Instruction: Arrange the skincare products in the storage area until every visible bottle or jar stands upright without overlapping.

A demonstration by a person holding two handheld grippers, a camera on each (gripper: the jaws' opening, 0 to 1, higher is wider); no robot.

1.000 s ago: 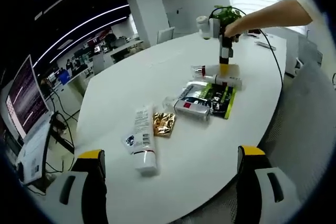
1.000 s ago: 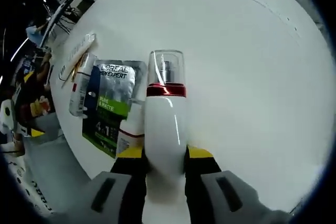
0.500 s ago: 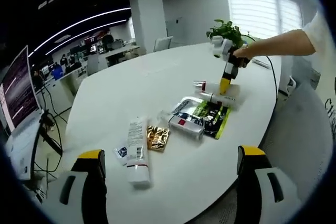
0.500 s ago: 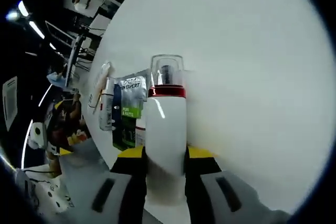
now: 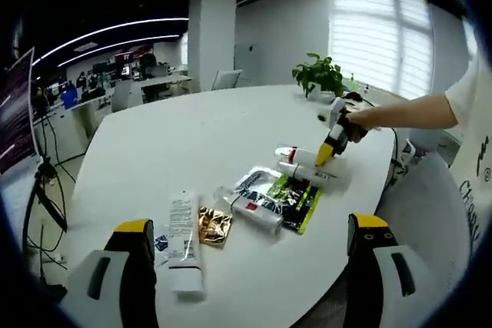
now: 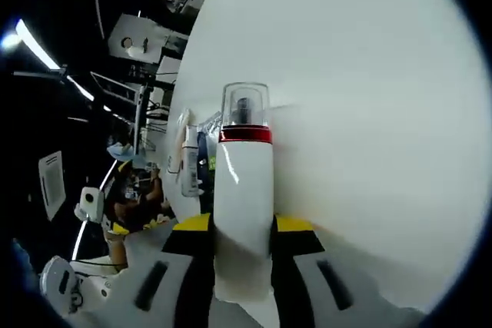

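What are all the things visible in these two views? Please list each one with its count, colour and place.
table: 1, white, under everything.
pump bottle: 1, white with red band and clear cap, clamped between the right gripper's jaws.
tube: 1, white, lying flat near the left gripper.
gold sachet: 1, gold, lying beside the tube.
dark pouch: 1, black and green, flat at the middle of the table.
small bottle: 1, white with red mark, lying on its side on the pouch's near edge.
second tube: 1, white, lying beyond the pouch.
plant: 1, green, far table edge.
left gripper: 1, grey with yellow tips, jaws apart.
right gripper: 1, same colours, held by a person's arm.
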